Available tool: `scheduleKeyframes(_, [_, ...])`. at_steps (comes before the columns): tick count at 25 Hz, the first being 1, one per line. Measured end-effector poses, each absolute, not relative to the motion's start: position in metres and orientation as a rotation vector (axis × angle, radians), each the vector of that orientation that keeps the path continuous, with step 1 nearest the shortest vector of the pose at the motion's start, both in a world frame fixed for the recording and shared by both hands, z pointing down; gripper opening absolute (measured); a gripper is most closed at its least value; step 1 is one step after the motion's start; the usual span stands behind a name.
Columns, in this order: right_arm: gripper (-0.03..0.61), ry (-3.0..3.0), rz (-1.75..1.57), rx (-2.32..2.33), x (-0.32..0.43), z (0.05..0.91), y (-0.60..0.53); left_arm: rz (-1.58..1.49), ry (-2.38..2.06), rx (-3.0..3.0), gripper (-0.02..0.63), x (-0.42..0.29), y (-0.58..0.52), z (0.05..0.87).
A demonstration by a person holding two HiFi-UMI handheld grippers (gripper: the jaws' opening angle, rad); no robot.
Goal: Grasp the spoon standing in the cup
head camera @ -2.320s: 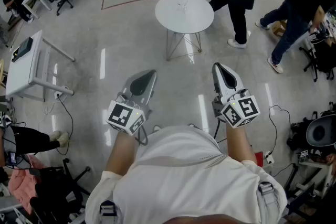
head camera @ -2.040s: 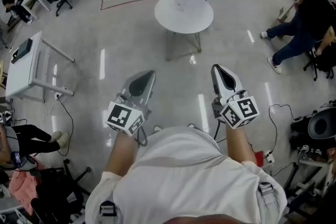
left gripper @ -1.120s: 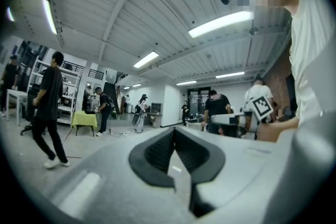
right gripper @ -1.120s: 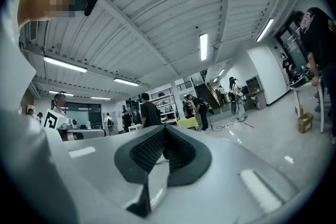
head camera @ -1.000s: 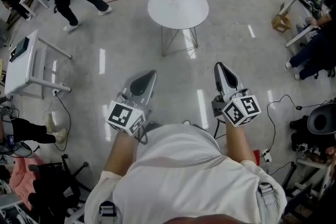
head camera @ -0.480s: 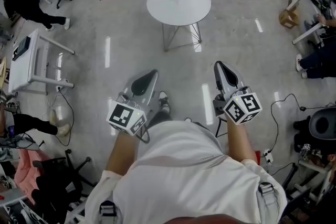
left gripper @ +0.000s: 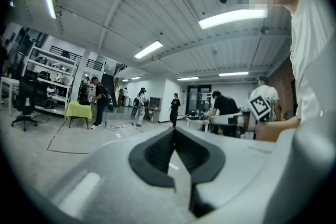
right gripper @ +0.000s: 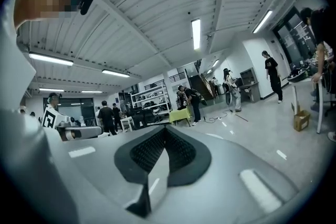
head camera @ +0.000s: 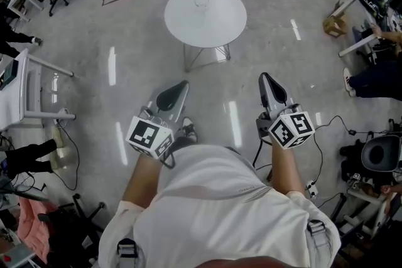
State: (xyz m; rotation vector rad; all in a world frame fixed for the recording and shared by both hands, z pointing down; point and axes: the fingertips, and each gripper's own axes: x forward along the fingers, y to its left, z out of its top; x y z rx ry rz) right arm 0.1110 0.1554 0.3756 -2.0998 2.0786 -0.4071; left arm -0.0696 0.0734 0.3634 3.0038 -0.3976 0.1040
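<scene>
In the head view, the person stands on the bare floor with the 2 tools held out low in front of the body. The round white counter [head camera: 220,22] is well apart from both, straight ahead. On its far half stands a small clear cup [head camera: 201,2], the only thing on it. The cup is too small here to show the spoon, which by the task would stand upright in it, long axis vertical. The left tool [head camera: 178,88] and the right tool [head camera: 267,81] both point forward toward the counter. The cup lies ahead of the gap between them and closer to the left tool's line, so the left one looks slightly better placed. Either way, the next move calls for a walk up to the counter first.

In the left gripper view, the left tool [left gripper: 174,139] has its ribbed pads pressed together along 1 seam, with nothing between them. It looks level across the room, with neither counter nor cup in sight.

In the right gripper view, the right tool [right gripper: 165,139] is likewise fully closed and empty. It aims across the room and shows no cup.
</scene>
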Motion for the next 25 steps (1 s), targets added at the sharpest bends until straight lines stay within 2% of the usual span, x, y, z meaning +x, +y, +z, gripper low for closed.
scheduleKeyframes(13, [0.006,2.124,-0.425,-2.172,0.101,0.377,-0.035,0.053,-0.357,2.958,0.002,-0.081,-0.124,0.372])
scheduleKeyframes(25, [0.006,2.176,-0.505,-2.138,0.166,0.396,-0.145,0.111,-0.377,2.921,0.002,-0.013,-0.224,0.388])
